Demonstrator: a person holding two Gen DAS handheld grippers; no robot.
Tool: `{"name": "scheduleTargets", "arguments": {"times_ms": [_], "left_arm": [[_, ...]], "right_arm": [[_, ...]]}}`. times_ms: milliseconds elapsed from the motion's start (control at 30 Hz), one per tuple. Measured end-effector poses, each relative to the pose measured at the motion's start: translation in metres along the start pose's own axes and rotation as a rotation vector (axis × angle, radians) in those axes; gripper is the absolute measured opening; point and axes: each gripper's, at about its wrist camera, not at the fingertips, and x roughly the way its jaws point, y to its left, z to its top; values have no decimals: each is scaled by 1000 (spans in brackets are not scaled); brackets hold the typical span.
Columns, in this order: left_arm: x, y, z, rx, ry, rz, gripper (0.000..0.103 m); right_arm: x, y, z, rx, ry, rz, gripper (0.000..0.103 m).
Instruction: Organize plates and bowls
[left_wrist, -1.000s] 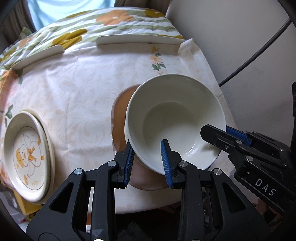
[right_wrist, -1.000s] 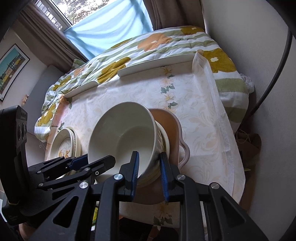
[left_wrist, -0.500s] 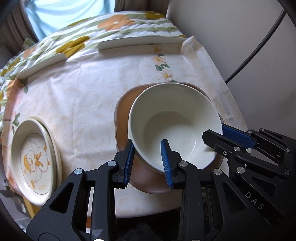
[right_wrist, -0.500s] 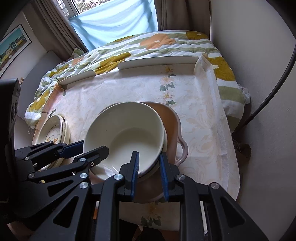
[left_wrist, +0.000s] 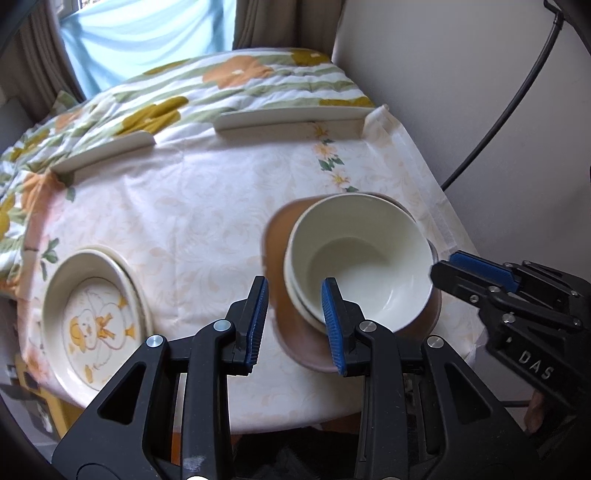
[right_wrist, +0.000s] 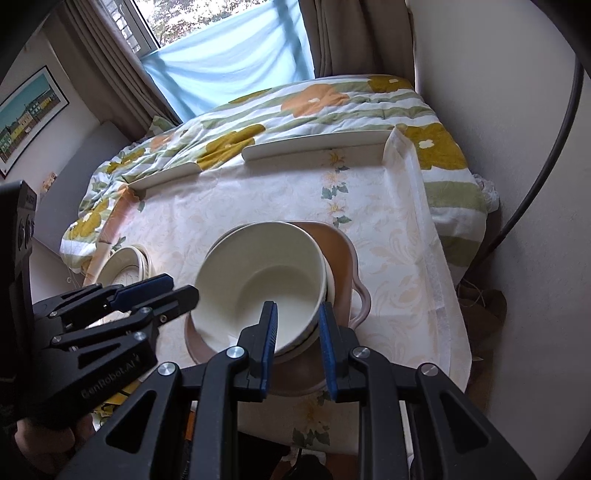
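A cream bowl (left_wrist: 364, 258) sits nested in another cream bowl, on a brown dish (left_wrist: 277, 240) at the table's near right; it also shows in the right wrist view (right_wrist: 266, 273), on the brown dish (right_wrist: 343, 251). My left gripper (left_wrist: 295, 317) is open and empty, its jaws apart just in front of the bowls' near rim. My right gripper (right_wrist: 297, 339) is open, its jaws apart either side of the bowls' near right rim without squeezing it. A stack of cream plates with a duck picture (left_wrist: 92, 321) lies at the near left.
The table (left_wrist: 184, 206) has a pale floral cloth and raised white rails at its far edge. A flowered quilt (right_wrist: 295, 110) lies beyond it, under a window with a blue curtain. A wall and a black cable (left_wrist: 517, 85) stand close on the right.
The bowl was held tilted by both grippers, then came down into the bowl on the brown dish. Both grippers have let go and drawn back a little.
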Motion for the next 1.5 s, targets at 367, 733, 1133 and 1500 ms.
{"name": "scheduleTargets", "arguments": {"times_ms": [367,733,1133,1500], "left_arm": [[-49,35,-6,51,-132,0,103],[-32,49,-15,152,3,-45,103],[38,36,-14,134,222,-85,87],[77,18,-12,115,351,-90,80]], "right_arm": [[-40,12,-21,-4,-131,-111,98],[-39,16,-20,-19,23,-252,102],[26,-15,-12,-25,240,-215,80],[75,-12,-6,-180,403,-111,49]]}}
